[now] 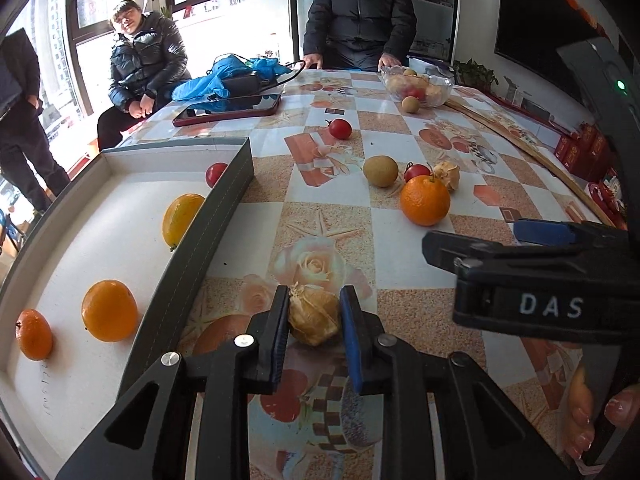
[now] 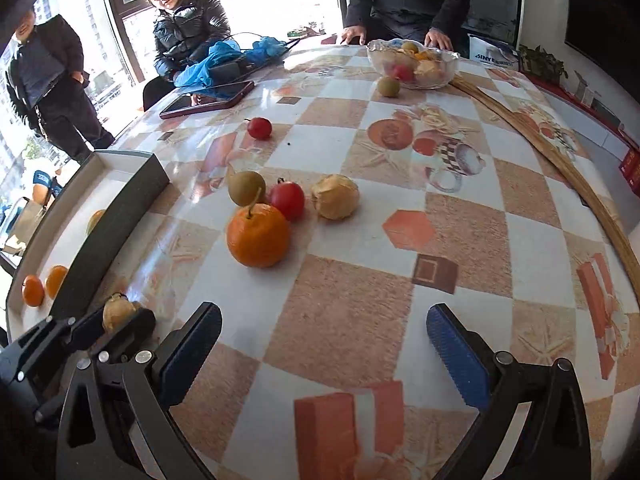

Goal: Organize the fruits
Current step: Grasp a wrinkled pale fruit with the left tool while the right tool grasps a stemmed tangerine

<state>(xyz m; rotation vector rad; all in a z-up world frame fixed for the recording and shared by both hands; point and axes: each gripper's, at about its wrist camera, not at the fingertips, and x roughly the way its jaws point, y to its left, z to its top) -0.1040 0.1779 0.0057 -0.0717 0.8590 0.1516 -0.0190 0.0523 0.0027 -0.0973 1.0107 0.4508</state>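
The left gripper (image 1: 314, 320), at the bottom centre of the left wrist view, has its two pads either side of a papery husked fruit (image 1: 314, 316) lying on the patterned tablecloth (image 1: 332, 204); the left pad appears to touch the husk, while a narrow gap seems to remain on the right, so whether the fruit is firmly pinched cannot be told. The step in hand is judged to be picking up this fruit for transfer to the white-lined tray (image 1: 120, 192) at the left of the frame, which already holds three orange citrus fruits and a red one at its far end. To do it well, the squeeze should be light, since the husk looks thin and crushable, and the lift should clear the tray's dark wall (image 1: 192, 280) just left of the fruit before moving across. The left tool lies low and nearly level, pointing away from the camera. The right gripper (image 2: 324, 344), at the bottom of the right wrist view, is spread wide with nothing between its blue pads, poised above bare cloth. Ahead of it, mid-frame, an orange (image 2: 258, 236), a red fruit (image 2: 288, 200), a brown pear-like fruit (image 2: 246, 188) and a second husked fruit (image 2: 335, 196) cluster together; a glass bowl (image 2: 412, 64) sits upper right.
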